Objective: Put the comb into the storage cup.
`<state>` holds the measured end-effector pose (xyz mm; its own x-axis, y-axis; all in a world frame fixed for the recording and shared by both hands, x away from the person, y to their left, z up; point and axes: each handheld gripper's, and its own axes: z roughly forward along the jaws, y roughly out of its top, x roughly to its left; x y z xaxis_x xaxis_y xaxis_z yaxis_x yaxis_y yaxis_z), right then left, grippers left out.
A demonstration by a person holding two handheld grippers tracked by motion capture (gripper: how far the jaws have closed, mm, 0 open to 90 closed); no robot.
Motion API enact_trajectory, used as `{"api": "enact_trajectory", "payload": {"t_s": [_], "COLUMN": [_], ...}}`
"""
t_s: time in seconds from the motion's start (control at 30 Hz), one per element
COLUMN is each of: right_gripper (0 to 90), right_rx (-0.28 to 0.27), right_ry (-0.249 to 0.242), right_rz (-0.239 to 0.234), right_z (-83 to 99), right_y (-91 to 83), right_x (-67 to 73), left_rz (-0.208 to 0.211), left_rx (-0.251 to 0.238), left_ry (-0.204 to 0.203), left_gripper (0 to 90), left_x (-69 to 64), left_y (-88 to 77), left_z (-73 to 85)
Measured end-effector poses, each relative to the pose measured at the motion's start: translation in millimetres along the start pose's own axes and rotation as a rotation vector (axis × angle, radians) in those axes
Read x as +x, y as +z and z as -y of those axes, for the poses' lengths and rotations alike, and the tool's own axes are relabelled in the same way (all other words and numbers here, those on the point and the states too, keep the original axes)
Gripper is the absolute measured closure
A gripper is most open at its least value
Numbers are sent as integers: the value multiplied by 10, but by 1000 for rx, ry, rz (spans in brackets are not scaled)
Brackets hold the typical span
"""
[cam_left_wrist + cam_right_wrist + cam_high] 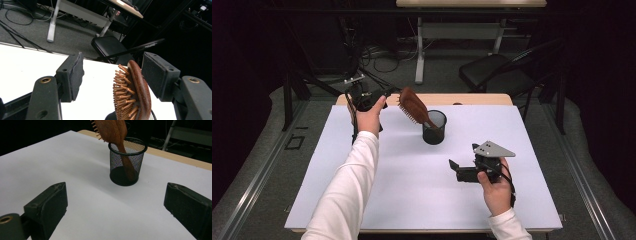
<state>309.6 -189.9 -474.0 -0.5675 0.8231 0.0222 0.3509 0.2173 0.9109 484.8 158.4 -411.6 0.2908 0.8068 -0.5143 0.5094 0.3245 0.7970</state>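
Observation:
A brown wooden hairbrush [412,106] stands handle-down in a black mesh cup [434,131] at the back middle of the white table [412,195]. Its head leans left over the rim. My left gripper [389,95] is held up at that head. In the left gripper view the bristled head [136,85] lies between the jaws of the left gripper [112,60], close to the right pad [157,75], with a wide gap to the left pad [76,75]. My right gripper [463,156] hovers low at the front right, open, facing the cup [127,162] and brush [112,130]; nothing lies between the jaws of the right gripper [116,188].
A black chair [497,70] stands behind the table at the right. Farther back are a desk frame [462,30] and cables on the floor [382,55]. A wooden strip [472,99] edges the table's far side.

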Motion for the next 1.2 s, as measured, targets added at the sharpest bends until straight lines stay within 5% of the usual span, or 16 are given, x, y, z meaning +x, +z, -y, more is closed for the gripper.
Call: {"api": "enact_trajectory", "payload": {"t_s": [0.67, 1.2], "right_gripper": [49, 49], "right_rx": [0, 1], "right_ry": [1, 1], "right_rz": [-1, 0], "right_z": [-1, 0], "right_y": [-6, -6], "right_x": [-5, -7], "left_rz": [14, 93], "left_rx": [30, 50], "left_ry": [18, 61], "left_gripper": [303, 168], "left_x": [6, 16], "left_y": [-39, -171], "left_z": [-12, -14]}}
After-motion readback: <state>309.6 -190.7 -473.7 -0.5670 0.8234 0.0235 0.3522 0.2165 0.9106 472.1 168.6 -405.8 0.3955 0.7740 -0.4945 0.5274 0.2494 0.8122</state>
